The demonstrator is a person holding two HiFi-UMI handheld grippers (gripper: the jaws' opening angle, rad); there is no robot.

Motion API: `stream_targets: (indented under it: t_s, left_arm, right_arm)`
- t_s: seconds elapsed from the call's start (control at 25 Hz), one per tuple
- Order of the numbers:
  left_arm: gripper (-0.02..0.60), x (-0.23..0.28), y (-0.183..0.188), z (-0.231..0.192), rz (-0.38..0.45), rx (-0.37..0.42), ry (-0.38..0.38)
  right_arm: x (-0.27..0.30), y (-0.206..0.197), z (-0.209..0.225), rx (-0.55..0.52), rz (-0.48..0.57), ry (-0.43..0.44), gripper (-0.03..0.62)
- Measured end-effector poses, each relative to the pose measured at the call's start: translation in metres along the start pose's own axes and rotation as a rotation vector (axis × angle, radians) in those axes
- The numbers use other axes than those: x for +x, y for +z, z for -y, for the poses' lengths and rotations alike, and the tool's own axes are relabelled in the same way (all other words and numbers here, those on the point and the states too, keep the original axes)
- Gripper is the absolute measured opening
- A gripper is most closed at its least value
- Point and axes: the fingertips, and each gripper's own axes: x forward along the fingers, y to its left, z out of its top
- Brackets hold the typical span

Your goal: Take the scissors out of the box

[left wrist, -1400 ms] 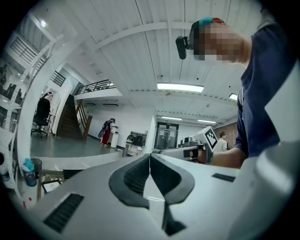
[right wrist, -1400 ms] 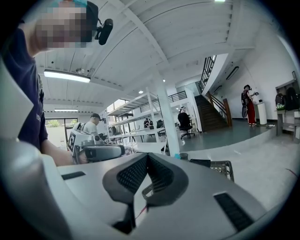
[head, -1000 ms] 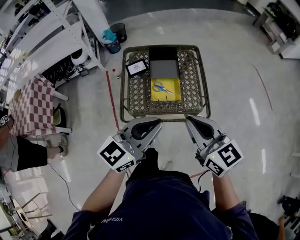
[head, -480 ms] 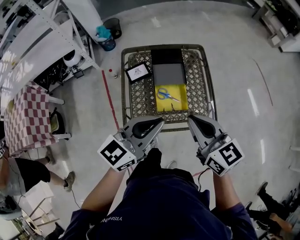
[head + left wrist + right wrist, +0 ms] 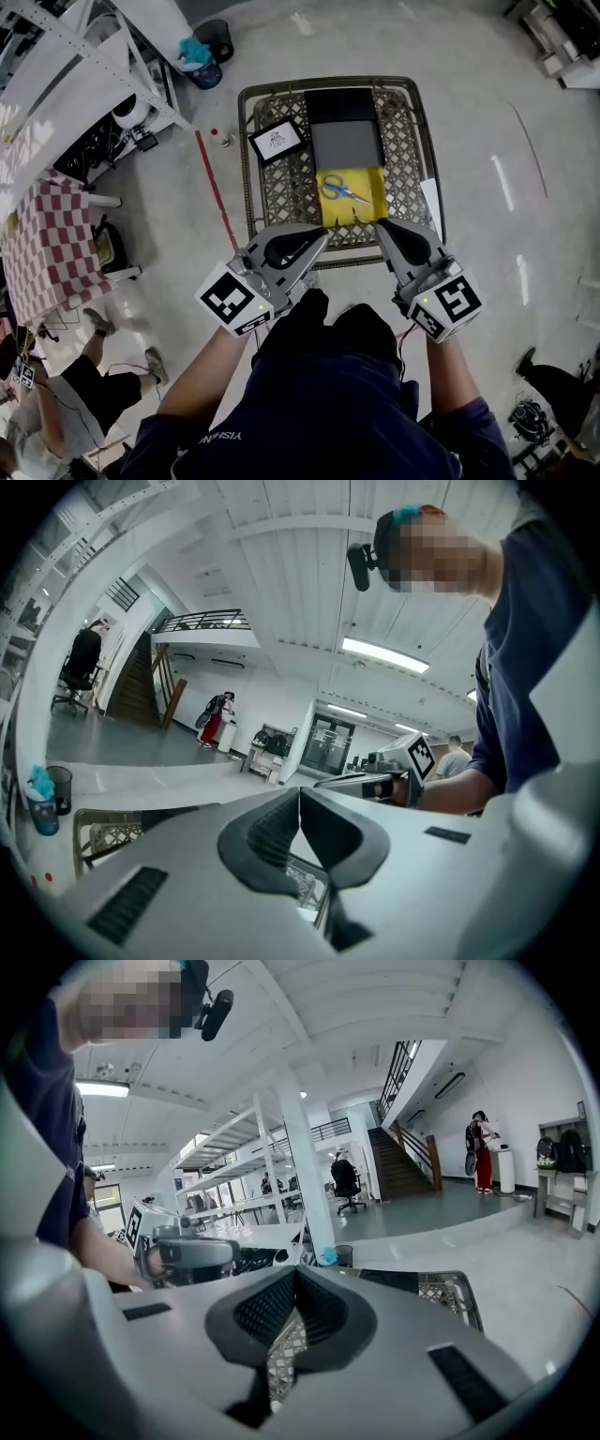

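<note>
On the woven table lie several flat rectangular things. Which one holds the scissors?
The yellow box, the one nearest the person: the blue-handled scissors lie in it. The grey panel, the black panel and the framed card hold no scissors.

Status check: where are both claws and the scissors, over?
Left claw shut, empty; right claw shut, empty; both at the wicker table near edge. Scissors lying in the yellow box, untouched. Nothing over them.
</note>
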Motion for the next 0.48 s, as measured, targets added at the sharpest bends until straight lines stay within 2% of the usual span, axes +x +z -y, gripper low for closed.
stream_targets:
  t_s: [0.48]
  left_arm:
    - [0.025,0.020,-0.038,-0.047,-0.045,-0.063,0.045]
  right_arm:
    - [0.048,-0.042,0.034,-0.016,-0.090,0.021,0.015]
